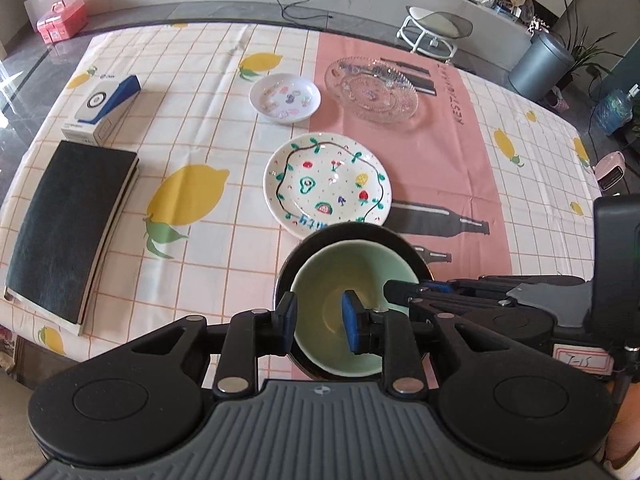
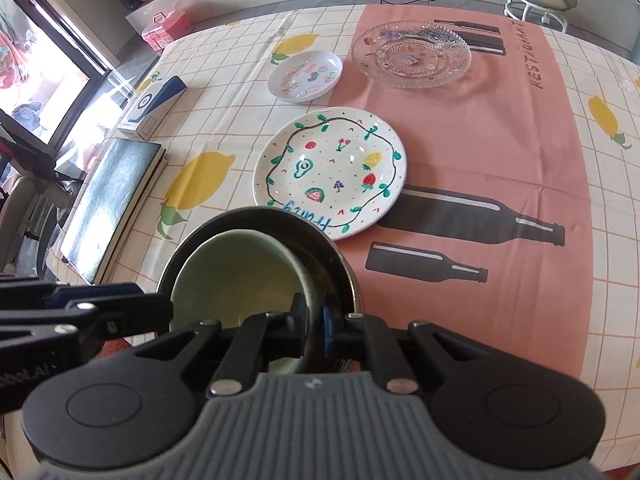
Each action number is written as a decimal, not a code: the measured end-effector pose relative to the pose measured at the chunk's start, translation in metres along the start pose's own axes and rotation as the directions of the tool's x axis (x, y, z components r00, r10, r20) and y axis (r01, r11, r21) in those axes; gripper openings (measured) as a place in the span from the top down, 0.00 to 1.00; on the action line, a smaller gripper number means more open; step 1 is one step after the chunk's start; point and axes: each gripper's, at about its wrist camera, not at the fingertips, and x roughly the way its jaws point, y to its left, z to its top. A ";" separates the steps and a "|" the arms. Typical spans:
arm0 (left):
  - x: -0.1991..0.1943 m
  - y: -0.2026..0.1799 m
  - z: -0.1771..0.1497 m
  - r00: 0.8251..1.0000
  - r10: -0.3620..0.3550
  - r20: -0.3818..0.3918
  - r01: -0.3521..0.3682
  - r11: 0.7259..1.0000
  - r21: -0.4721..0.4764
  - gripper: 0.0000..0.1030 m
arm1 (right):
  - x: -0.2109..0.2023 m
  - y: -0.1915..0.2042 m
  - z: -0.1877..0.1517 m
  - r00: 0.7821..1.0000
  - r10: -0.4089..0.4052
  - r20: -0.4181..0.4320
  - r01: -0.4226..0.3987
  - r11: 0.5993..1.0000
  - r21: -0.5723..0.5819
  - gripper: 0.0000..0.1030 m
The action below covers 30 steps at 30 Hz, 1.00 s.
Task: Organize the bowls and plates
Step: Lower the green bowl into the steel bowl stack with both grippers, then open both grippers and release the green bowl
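A pale green bowl [image 1: 340, 280] sits tilted inside a dark bowl [image 1: 360, 234] near the table's front edge. My left gripper [image 1: 318, 320] straddles the green bowl's near-left rim with its jaws apart, one finger outside and one inside. My right gripper [image 2: 314, 326] is shut on the green bowl's [image 2: 236, 272] right rim, inside the dark bowl [image 2: 260, 218]. Behind stand a white fruit-painted plate [image 1: 328, 184], a small white dish [image 1: 285, 97] and a clear glass plate [image 1: 371, 90].
A black notebook [image 1: 68, 228] and a white-blue box [image 1: 102, 108] lie at the table's left. The tablecloth [image 1: 460, 184] has a pink strip with bottle prints. A white stool [image 1: 434, 28] and a grey bin [image 1: 540, 64] stand beyond the table.
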 end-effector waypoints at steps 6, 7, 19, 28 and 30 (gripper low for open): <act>-0.003 0.009 -0.002 0.997 -0.025 0.070 0.025 1.000 -0.007 0.49 | -0.003 0.008 0.000 0.999 -0.029 0.019 0.030 0.998 -0.053 0.92; -0.002 0.011 -0.003 0.996 -0.024 0.085 0.025 1.000 -0.009 0.48 | -0.004 0.010 -0.001 0.999 -0.039 0.028 0.040 0.997 -0.063 0.89; 0.011 0.040 -0.024 0.984 -0.094 0.154 0.114 0.985 -0.128 0.29 | -0.028 0.013 -0.002 0.995 -0.006 0.102 0.017 0.994 -0.107 0.68; 0.021 0.053 -0.042 0.971 -0.145 0.190 0.185 0.958 -0.217 0.22 | -0.052 -0.014 -0.002 0.979 0.026 0.202 -0.024 1.000 -0.015 0.53; 0.027 0.056 -0.047 0.971 -0.142 0.194 0.186 0.954 -0.235 0.22 | -0.049 -0.028 -0.006 0.979 0.027 0.202 -0.036 0.998 0.043 0.49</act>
